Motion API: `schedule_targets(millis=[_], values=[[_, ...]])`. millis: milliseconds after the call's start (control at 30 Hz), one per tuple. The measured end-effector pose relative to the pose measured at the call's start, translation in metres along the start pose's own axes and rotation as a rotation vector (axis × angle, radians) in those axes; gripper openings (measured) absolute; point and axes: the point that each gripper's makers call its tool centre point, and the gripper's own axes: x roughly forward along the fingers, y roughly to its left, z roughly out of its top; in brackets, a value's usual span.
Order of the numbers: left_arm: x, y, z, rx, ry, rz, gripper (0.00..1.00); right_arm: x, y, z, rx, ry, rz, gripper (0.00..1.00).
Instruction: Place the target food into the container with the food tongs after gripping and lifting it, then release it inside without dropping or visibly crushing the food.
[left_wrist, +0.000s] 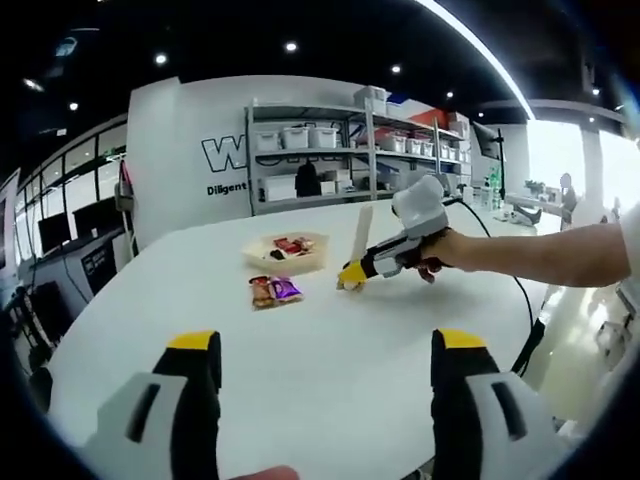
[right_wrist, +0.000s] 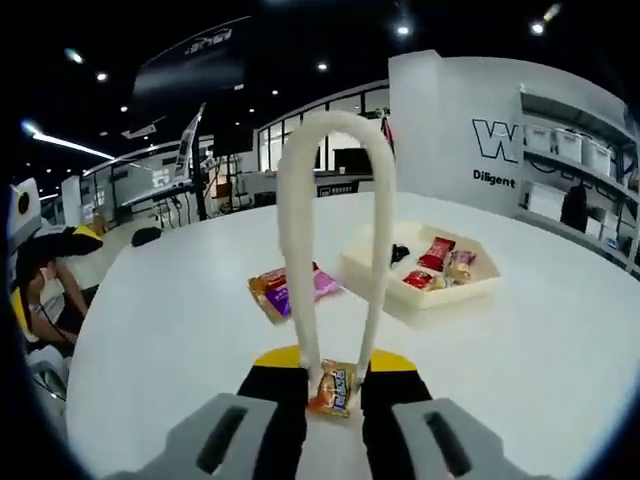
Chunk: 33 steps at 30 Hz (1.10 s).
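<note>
My right gripper (right_wrist: 335, 360) is shut on white food tongs (right_wrist: 300, 230), whose looped end rises away from the jaws. A small orange snack packet (right_wrist: 333, 388) is pinched between the tongs' two arms at the jaw tips. A cream tray (right_wrist: 440, 297) holding several wrapped snacks stands just ahead to the right. Two loose packets (right_wrist: 290, 290), orange and purple, lie left of it. In the left gripper view, the right gripper (left_wrist: 350, 277) is low over the white table (left_wrist: 330, 340), beside the tray (left_wrist: 287, 262), with the tongs (left_wrist: 363, 230) upright. My left gripper (left_wrist: 325, 345) is open and holds nothing.
A person's hand and forearm (left_wrist: 520, 250) carry the right gripper, with a black cable (left_wrist: 515, 285) trailing off the table's right edge. Metal shelves with bins (left_wrist: 330, 150) stand behind the table. A person (right_wrist: 40, 290) sits beyond the table's left edge.
</note>
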Motion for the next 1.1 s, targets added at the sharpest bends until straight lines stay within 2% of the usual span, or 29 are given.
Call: schedule_targets(millis=[133, 200, 400, 667, 800, 867, 1100], values=[[0.001, 0.001, 0.004, -0.003, -0.014, 0.001, 0.85, -0.005, 0.000, 0.008, -0.014, -0.019, -0.015, 0.13], [0.001, 0.004, 0.003, -0.015, -0.018, 0.001, 0.85, -0.011, 0.000, 0.023, 0.038, -0.060, -0.006, 0.13], [0.005, 0.006, 0.006, -0.021, -0.029, -0.014, 0.85, -0.025, -0.014, 0.055, 0.068, -0.111, -0.041, 0.13], [0.010, 0.012, 0.009, -0.012, -0.028, -0.031, 0.87, -0.030, -0.037, 0.088, 0.088, -0.148, -0.080, 0.14], [0.010, 0.020, 0.013, -0.029, -0.054, -0.028, 0.90, -0.024, -0.046, 0.103, 0.163, -0.177, -0.091, 0.14], [0.011, 0.022, 0.013, -0.038, -0.060, -0.032, 0.92, -0.018, -0.052, 0.107, 0.238, -0.192, -0.092, 0.14], [0.011, 0.026, 0.007, -0.058, -0.064, -0.036, 0.92, 0.011, -0.067, 0.107, 0.262, -0.163, -0.111, 0.14]])
